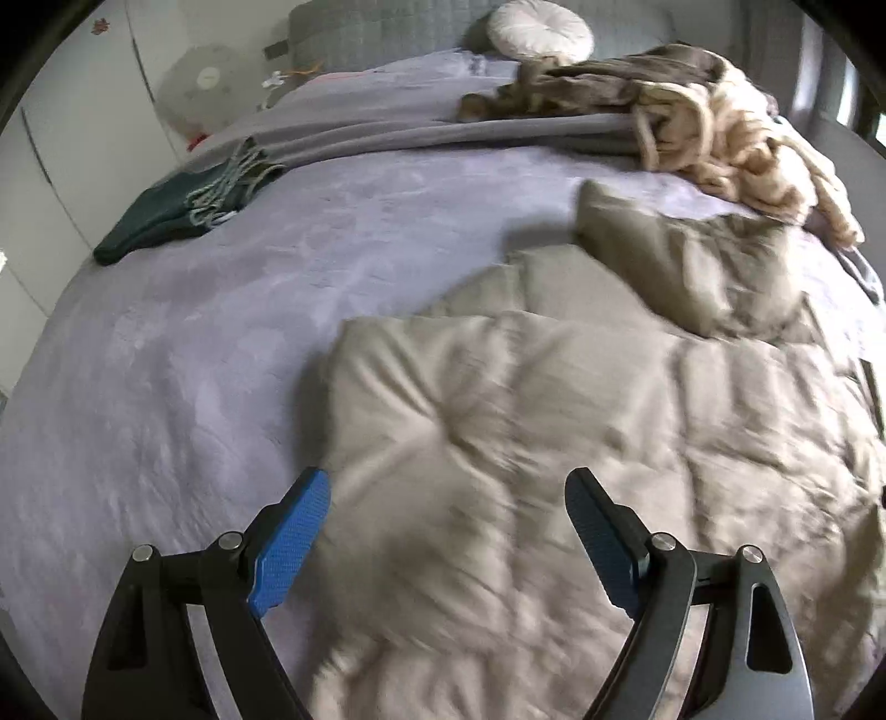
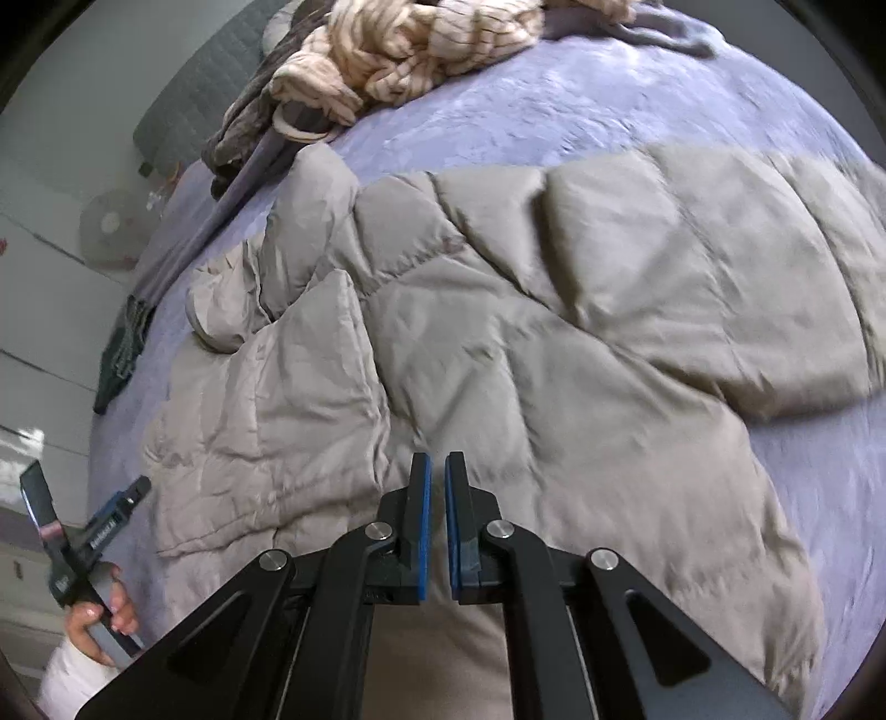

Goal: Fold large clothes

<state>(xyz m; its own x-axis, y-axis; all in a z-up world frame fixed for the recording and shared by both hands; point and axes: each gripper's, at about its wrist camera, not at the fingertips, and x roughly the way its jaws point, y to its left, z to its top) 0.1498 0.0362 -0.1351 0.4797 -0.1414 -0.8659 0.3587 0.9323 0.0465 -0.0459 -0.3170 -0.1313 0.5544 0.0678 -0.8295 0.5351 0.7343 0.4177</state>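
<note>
A beige quilted puffer jacket (image 1: 554, 421) lies spread on the lavender bed cover (image 1: 194, 343). My left gripper (image 1: 446, 487) is open, hovering above the jacket's near left edge, holding nothing. In the right wrist view the jacket (image 2: 554, 332) fills the middle, with a sleeve (image 2: 288, 376) folded over at the left. My right gripper (image 2: 438, 471) has its blue pads nearly together, a thin gap between them, above the jacket's near edge, with no cloth seen between them. The left gripper (image 2: 88, 531) shows at lower left in a hand.
A dark green fringed scarf (image 1: 183, 205) lies at the bed's left edge. A cream chunky knit and a brown garment (image 1: 720, 127) are piled at the far right by a grey blanket. A round white cushion (image 1: 540, 27) and a fan (image 1: 202, 83) stand behind.
</note>
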